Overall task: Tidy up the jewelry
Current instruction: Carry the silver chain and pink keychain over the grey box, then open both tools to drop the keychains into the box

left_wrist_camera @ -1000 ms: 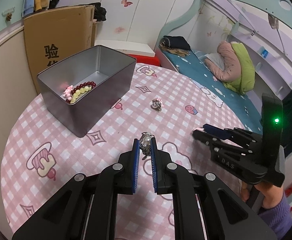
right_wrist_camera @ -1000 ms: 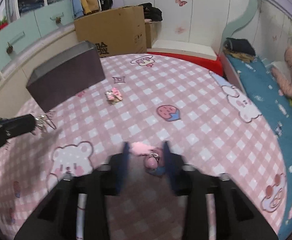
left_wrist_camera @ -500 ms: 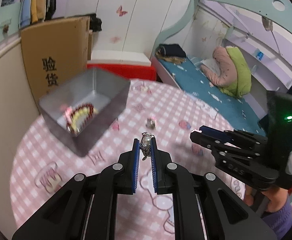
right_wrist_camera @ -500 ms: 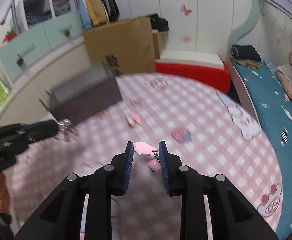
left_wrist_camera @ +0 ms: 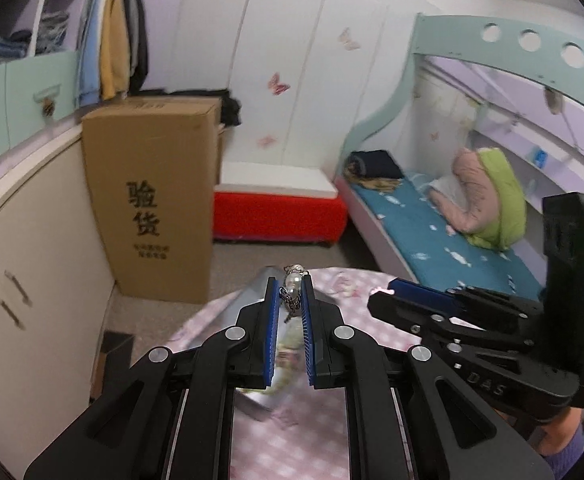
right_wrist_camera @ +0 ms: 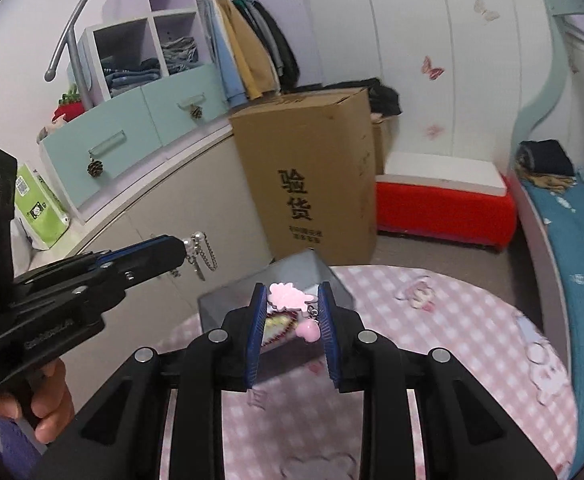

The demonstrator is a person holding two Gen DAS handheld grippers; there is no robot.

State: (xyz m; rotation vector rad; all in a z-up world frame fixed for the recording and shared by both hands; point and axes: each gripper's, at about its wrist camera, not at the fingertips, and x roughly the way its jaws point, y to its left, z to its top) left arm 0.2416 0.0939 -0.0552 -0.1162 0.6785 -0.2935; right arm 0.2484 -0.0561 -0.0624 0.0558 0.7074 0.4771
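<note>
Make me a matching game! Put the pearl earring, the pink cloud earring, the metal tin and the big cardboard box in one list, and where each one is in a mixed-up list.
Things:
1. pearl earring
2. pink cloud earring
3. metal tin
4. cardboard box

Places:
A. on the floor against the cabinets
B. pinched in the right gripper
C. on the pink checked table
D. pinched in the left gripper

Pairs: 1-D, 2-B, 3-C, 4-A

left wrist: looks along its tongs (left_wrist_camera: 290, 292), angled down, close over table (left_wrist_camera: 292, 440)
right wrist: same, from beside
shared: cardboard box (left_wrist_camera: 152, 208), table
</note>
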